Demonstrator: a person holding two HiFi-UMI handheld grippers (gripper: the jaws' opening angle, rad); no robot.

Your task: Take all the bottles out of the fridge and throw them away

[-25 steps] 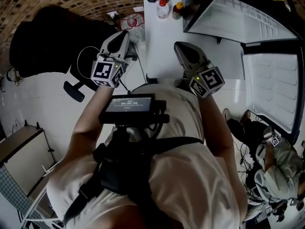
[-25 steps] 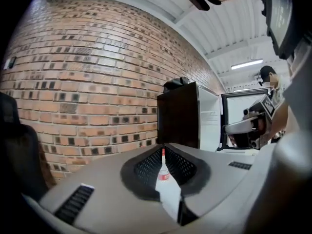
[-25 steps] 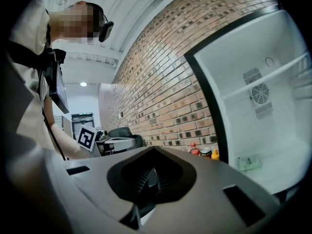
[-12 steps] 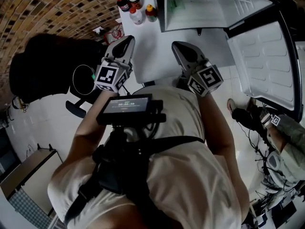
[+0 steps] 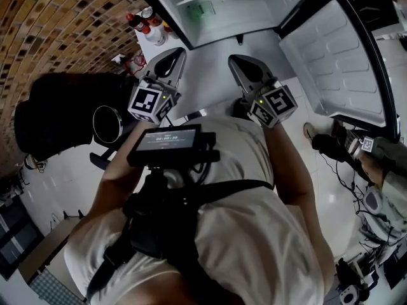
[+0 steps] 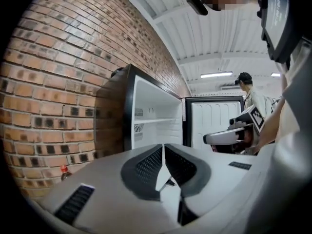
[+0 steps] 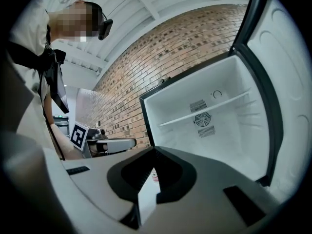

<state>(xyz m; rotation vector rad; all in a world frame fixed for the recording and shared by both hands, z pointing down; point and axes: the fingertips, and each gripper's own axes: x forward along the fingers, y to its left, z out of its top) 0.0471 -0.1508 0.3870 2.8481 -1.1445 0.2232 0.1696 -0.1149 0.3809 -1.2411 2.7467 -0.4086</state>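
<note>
White-lined fridge (image 5: 254,8) against a brown brick wall (image 5: 57,30)
At twelve o'clock the fridge is white inside with a black frame; at ten the brick wall is mottled brown, tan and dark. At eleven the bottles (image 5: 151,30) seem red-capped. The left gripper (image 5: 178,54) and right gripper (image 5: 235,61) are grey, with black-and-white square-patterned cubes.

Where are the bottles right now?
In the head view, the bottles stand at upper left, between the brick wall and the open fridge.
</note>
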